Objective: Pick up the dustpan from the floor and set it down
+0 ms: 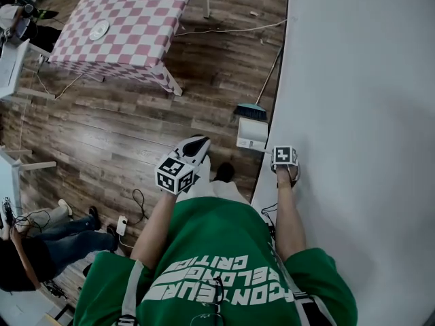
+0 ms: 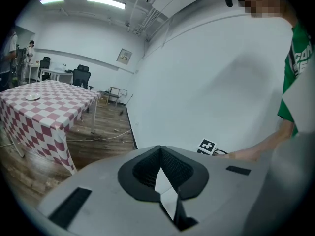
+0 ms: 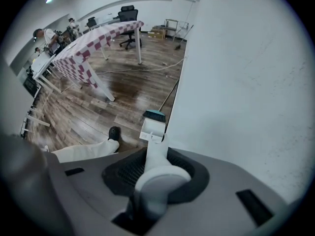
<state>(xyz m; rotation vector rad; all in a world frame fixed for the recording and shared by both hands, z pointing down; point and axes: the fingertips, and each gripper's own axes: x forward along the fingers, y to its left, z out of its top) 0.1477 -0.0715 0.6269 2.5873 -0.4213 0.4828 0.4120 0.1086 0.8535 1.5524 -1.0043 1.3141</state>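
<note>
My right tongs (image 3: pixel 155 156) point straight down, clenched on the handle (image 3: pixel 158 178) of the dustpan (image 3: pixel 152 130), just under the handle's rounded top. My left tongs (image 2: pixel 160 154) are closed on nothing, off to the left over my leg.

The handle looks smooth and round, so I judge it could slide or swivel in my grip. I want a firm squeeze and a straight, slow lift, with no swing. The wall (image 1: pixel 353 114) is just to the right and the broom (image 1: pixel 250 111) just beyond, so I should steer the pan clear of both. When I set it down, I should let the pan sit flat on the floor (image 1: pixel 136 134) before I let go.

The dustpan is white: a small boxy pan on a long upright handle. It hangs straight below my right tongs, at the foot of the wall, just right of and beyond my shoe (image 1: pixel 224 172). The broom's teal head is just past it. I cannot tell whether the pan touches the floor.
</note>
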